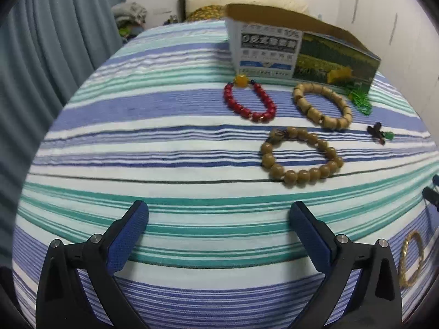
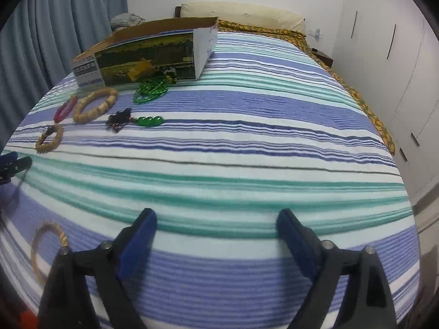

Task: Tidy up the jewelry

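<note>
On the striped woven bedspread [image 1: 164,142] lie round-beaded bracelets [image 1: 301,156]; both tools [image 1: 219,216] [image 2: 216,224] gape wide, empty.

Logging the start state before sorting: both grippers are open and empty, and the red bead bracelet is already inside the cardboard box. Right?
Not quite. The red bead bracelet lies on the striped bedspread in front of the cardboard box, not inside it; the left wrist view shows this. The left gripper and right gripper are indeed open and empty.
</note>
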`<state>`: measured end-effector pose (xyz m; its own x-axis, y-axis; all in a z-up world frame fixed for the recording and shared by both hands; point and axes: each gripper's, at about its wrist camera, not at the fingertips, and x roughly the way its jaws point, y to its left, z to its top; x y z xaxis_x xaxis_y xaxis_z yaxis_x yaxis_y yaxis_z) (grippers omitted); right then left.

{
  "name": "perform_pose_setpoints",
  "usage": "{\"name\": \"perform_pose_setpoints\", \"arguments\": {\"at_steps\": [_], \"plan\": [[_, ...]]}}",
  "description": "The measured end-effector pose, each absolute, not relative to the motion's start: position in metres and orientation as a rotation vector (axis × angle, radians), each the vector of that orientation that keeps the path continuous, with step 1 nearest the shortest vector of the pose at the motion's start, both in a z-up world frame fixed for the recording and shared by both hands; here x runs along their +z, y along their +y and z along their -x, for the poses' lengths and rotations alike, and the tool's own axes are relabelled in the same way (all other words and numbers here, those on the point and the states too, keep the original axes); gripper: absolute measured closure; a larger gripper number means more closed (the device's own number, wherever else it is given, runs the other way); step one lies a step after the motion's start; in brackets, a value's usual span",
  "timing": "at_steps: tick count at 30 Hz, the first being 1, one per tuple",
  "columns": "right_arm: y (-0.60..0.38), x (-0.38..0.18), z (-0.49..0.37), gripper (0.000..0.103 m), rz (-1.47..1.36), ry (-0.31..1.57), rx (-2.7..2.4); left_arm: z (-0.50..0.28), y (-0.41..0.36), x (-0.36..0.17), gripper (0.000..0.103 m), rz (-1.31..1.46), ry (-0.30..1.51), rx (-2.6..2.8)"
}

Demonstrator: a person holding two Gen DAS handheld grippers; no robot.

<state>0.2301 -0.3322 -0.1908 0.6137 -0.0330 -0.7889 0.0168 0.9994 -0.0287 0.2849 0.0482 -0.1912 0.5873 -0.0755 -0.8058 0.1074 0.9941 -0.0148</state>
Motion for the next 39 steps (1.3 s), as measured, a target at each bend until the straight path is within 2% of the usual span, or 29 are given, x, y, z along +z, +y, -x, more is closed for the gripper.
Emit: {"name": "perform_pose_setpoints", "arguments": {"at_steps": [13, 39], "plan": [[-0.3316, -0.1939, -0.2383, 0.001, 0.009, 0.910, -0.042, -0.2857, 0.0463, -0.1917, 0.000, -0.042, 0.935, -0.102], [-0.3328, -0.1936, -0.2398, 0.001, 0.009, 0.912, -0.046, -0.2848, 0.0465, -0.1920, 0.000, -0.040, 0.935, -0.103]]}}
